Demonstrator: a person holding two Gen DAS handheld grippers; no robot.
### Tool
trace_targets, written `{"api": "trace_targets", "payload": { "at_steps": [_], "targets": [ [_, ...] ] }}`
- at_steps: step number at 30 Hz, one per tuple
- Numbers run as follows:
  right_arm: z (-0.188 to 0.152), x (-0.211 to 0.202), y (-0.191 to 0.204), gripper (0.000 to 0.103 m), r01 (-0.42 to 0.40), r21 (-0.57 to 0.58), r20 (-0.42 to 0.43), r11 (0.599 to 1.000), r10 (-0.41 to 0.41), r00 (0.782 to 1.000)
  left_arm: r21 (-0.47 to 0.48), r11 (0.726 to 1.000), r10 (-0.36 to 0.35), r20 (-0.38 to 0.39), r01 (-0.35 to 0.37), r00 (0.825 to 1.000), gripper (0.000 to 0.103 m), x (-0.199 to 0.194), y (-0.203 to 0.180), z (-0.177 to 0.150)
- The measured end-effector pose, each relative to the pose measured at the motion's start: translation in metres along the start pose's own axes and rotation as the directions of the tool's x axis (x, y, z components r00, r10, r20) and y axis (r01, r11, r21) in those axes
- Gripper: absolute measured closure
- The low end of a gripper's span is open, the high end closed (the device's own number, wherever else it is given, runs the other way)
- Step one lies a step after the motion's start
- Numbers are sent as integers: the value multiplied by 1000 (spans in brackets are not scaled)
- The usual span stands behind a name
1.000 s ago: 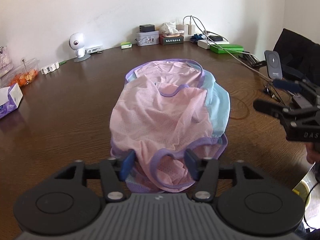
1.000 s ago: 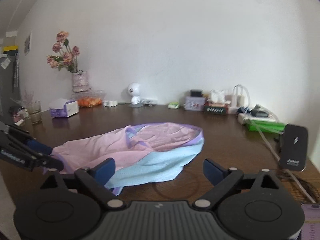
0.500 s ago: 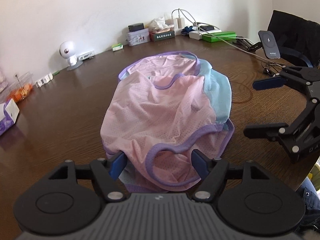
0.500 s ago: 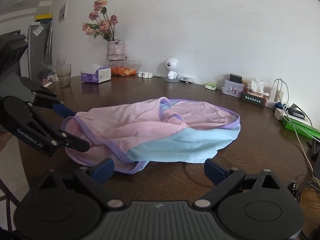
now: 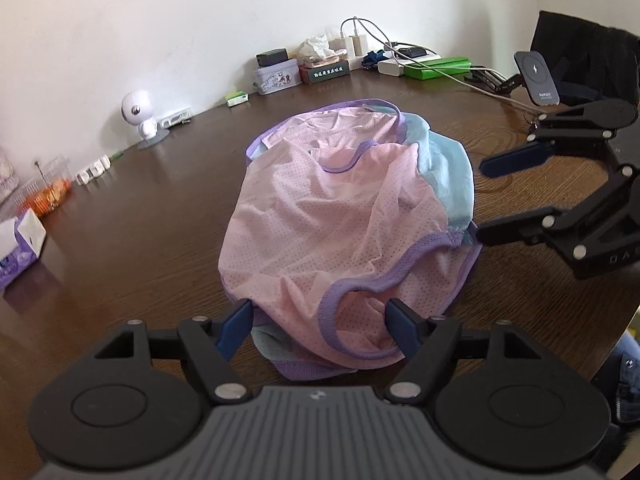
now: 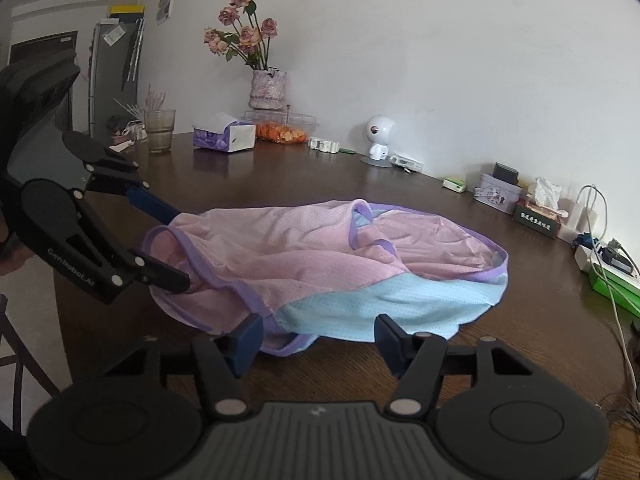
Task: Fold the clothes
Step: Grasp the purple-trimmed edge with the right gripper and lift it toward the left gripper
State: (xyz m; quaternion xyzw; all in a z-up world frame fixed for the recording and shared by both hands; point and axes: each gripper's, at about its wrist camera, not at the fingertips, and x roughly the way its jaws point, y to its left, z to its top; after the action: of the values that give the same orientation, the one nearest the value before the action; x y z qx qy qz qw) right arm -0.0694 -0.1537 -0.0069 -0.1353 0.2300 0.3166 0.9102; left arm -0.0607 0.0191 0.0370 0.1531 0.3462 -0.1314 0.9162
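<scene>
Pink mesh garment (image 5: pixel 340 232), trimmed in purple with a light-blue panel (image 6: pixel 384 300) on one side, is lying bunched on the dark wooden table (image 5: pixel 140 232). In the left wrist view we are seeing its long axis running away from us toward the back wall, with a purple-edged opening (image 5: pixel 360 320) facing the near end and the blue panel on the right. In the right wrist view that same long axis is stretching across the picture from left to right, with the blue panel on the near side.

Going left to right in the left wrist view: a tissue box (image 5: pixel 20 248) is sitting at the far left edge, then the garment in the middle, then our right gripper (image 5: pixel 486 200) at the garment's right edge.

Our left gripper (image 5: pixel 320 328) is standing spread at the garment's near end, the purple-edged opening lying between its blue pads without our seeing them press on it. Our right gripper is closing its jaws: in the right wrist view the garment's near hem, where purple trim meets blue panel, is lying between its fingers (image 6: pixel 248 336), and the pads are not yet pinching the cloth.
</scene>
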Motion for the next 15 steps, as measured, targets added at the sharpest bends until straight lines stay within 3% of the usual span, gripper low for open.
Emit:
{"api": "trace_targets", "payload": {
  "at_steps": [2,3,4,8,12,15],
  "targets": [
    [7,8,7,47,-39,-23,5,999,40,999,-44,999,-9,0,9,1000,61,-1,7,4],
    [10,14,11,48,-59,-31,1,998,59,998,-72,997,-14,-12,14,1000,92,-1,11,6],
    [13,20,14,51,-73,-40,-7,997,73,997,-97,995,-16,-22,14,1000,98,-1,14,9],
    [21,52,21,93,-59,-43,-107,997,54,993,-134,991,12,42,-6,999,99,-19,18,15],
    [30,34,12,101,13,23,-29,1000,-12,1000,-68,996,67,42,-64,997,95,-26,5,13],
    [38,9,1,101,95,71,53,993,-99,994,-66,995,77,27,-75,997,75,-20,-1,7]
  ]
}}
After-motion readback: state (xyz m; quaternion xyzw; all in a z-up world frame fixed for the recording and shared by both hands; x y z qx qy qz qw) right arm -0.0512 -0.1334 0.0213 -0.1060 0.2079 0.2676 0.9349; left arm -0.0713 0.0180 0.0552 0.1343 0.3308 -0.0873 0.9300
